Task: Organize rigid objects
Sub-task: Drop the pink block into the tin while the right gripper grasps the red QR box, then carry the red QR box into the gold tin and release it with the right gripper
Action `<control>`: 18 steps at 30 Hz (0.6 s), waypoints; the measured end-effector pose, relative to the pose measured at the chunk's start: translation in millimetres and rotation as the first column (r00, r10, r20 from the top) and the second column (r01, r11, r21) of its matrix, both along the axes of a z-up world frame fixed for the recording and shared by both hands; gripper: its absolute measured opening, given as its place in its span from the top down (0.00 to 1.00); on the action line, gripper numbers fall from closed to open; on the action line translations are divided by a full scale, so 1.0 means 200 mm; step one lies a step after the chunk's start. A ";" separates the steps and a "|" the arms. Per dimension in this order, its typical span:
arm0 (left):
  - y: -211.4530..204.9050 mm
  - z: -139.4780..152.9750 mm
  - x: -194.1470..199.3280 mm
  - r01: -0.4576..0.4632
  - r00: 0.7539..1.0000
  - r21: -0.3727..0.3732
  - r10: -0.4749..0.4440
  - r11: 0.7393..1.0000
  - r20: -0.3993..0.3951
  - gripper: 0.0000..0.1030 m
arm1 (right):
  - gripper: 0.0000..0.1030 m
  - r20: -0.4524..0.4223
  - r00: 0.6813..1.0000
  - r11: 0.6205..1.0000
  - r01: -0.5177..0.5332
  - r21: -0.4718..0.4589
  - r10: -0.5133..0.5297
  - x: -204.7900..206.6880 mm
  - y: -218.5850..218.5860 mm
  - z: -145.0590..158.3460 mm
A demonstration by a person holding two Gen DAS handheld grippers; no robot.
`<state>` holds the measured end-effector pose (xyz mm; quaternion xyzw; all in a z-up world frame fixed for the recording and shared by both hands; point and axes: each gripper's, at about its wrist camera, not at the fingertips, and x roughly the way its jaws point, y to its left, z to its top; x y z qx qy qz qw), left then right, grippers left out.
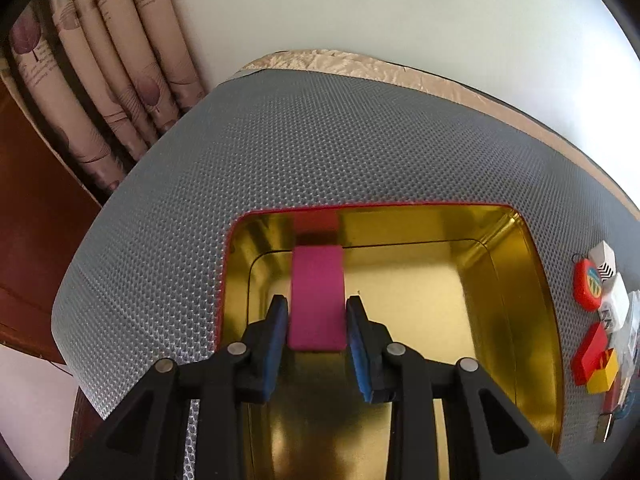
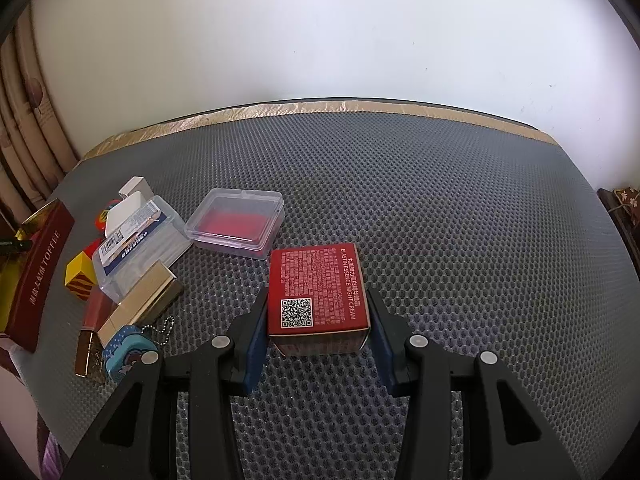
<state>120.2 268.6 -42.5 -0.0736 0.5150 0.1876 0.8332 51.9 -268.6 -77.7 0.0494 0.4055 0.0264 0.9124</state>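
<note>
In the left wrist view my left gripper (image 1: 317, 304) is shut on a magenta block (image 1: 317, 300) and holds it inside an open gold tin (image 1: 516, 312) with a red rim. In the right wrist view my right gripper (image 2: 318, 300) sits around a red night cream box (image 2: 318, 292) on the grey mat (image 2: 440, 220). Its blue pads (image 2: 256, 340) stand close beside the box sides with a slight gap on the right. The tin's red TOFFEE side (image 2: 40, 268) shows at the far left.
Left of the red box lie a clear case with a red insert (image 2: 236, 224), a clear labelled box (image 2: 136, 240), a gold bar (image 2: 140, 300), a yellow-red block (image 2: 80, 276), a blue keychain (image 2: 128, 348). Small toys (image 1: 596, 300) lie right of the tin. Curtains and wall stand behind.
</note>
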 end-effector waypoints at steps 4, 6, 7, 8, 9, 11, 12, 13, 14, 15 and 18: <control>-0.02 0.06 -0.03 0.011 1.000 0.002 -0.011 1.000 0.026 0.62 | 0.59 0.000 1.000 1.000 -0.001 -0.003 0.001 0.00 0.00 0.00; -0.04 0.11 -0.05 0.013 0.999 0.002 -0.013 1.000 0.048 0.62 | 0.59 -0.001 1.000 1.000 -0.002 -0.004 0.002 0.00 0.00 0.00; -0.06 0.14 -0.07 0.008 0.998 0.006 -0.008 1.000 0.062 0.62 | 0.59 -0.002 1.000 1.000 -0.002 -0.002 0.002 0.00 0.00 0.00; -0.09 0.18 -0.10 0.001 0.996 0.005 -0.002 1.000 0.085 0.62 | 0.59 -0.004 1.000 1.000 -0.001 0.002 0.001 0.00 0.00 0.00; -0.13 0.22 -0.13 0.003 0.993 -0.008 -0.002 1.000 0.116 0.62 | 0.59 -0.007 1.000 1.000 -0.001 0.009 0.001 0.00 -0.01 0.00; -0.23 0.30 -0.21 0.019 0.986 -0.038 -0.012 0.999 0.168 0.62 | 0.59 -0.013 1.000 1.000 0.000 0.024 0.000 0.01 -0.02 0.01; -0.28 0.33 -0.26 0.023 0.982 -0.045 -0.014 0.999 0.189 0.62 | 0.59 -0.020 1.000 0.999 0.002 0.037 -0.001 0.01 -0.02 0.01; -0.36 0.37 -0.32 0.030 0.977 -0.054 -0.018 0.998 0.212 0.62 | 0.59 -0.024 1.000 0.999 0.003 0.050 -0.001 0.01 -0.03 0.01; -0.44 0.40 -0.38 0.042 0.971 -0.064 -0.026 0.997 0.237 0.61 | 0.59 -0.029 1.000 0.998 0.004 0.060 -0.002 0.01 -0.03 0.01; -0.47 0.42 -0.42 0.045 0.968 -0.069 -0.026 0.997 0.249 0.60 | 0.59 -0.033 0.999 0.998 0.004 0.066 -0.002 0.01 -0.03 0.02; -0.57 0.44 -0.59 0.050 0.959 -0.115 -0.015 0.992 0.281 0.60 | 0.60 -0.031 1.000 0.997 0.002 0.076 0.000 -0.01 -0.03 0.04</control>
